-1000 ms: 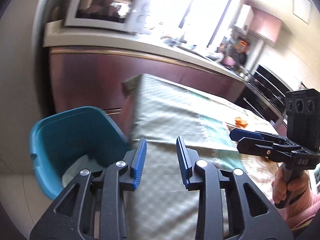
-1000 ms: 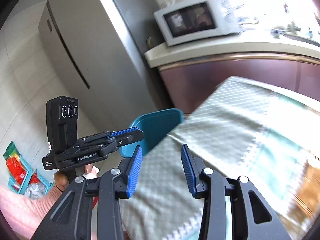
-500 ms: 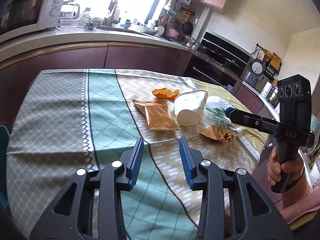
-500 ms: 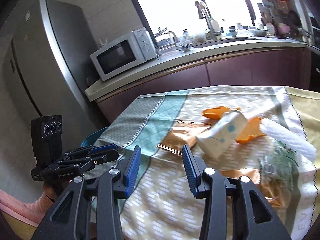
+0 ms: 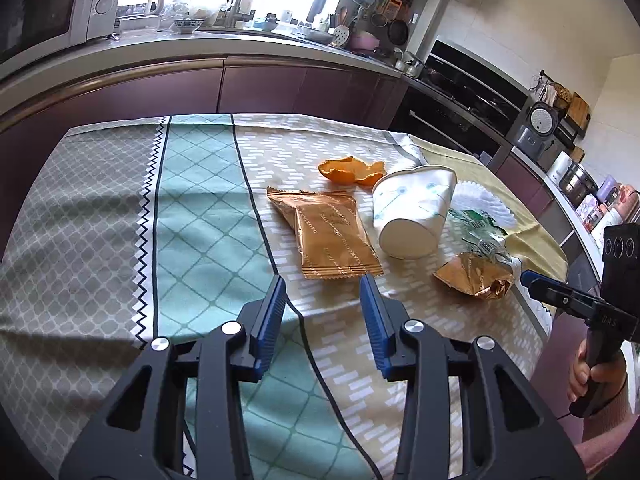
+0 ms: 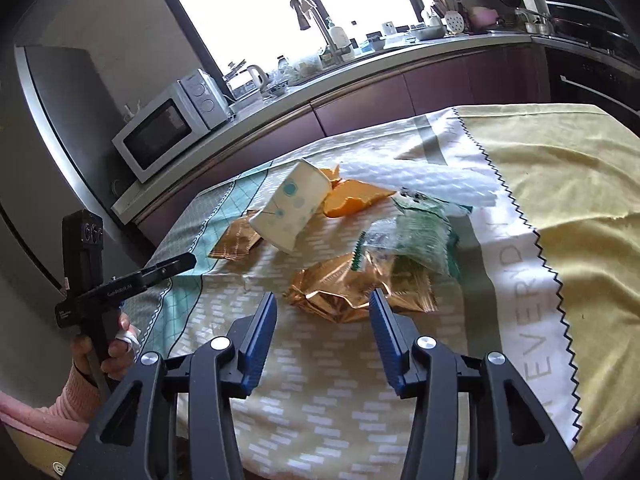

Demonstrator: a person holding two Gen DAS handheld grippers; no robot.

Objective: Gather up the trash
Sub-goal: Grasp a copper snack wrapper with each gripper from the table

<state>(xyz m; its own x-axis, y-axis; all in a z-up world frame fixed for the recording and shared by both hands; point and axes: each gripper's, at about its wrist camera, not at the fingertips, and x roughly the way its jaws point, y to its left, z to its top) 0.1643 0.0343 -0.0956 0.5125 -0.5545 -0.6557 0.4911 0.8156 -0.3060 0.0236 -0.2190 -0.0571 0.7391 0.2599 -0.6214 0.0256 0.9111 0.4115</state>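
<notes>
Trash lies on the clothed table point(image 5: 100, 208): a flat gold wrapper point(image 5: 328, 232), a tipped white paper cup point(image 5: 412, 212), orange peel point(image 5: 348, 170), a crumpled gold wrapper point(image 5: 476, 276), a green-and-clear plastic wrapper point(image 6: 416, 232) and white paper point(image 6: 420, 182). My left gripper point(image 5: 322, 304) is open and empty, just short of the flat gold wrapper. My right gripper point(image 6: 322, 320) is open and empty, its fingertips on either side of the near edge of the crumpled gold wrapper point(image 6: 340, 292). The cup point(image 6: 292, 208) and peel point(image 6: 352, 200) lie beyond it.
A kitchen counter point(image 5: 200, 44) with a microwave point(image 6: 168, 124) and sink tap point(image 6: 316, 20) runs behind the table. An oven point(image 5: 460, 92) stands at the right. The right gripper point(image 5: 560, 300) shows by the table's right edge, the left gripper point(image 6: 132, 276) by its left edge.
Both grippers swung from the teal bin beside the table round to the trash and moved closer to it. Both stayed open.
</notes>
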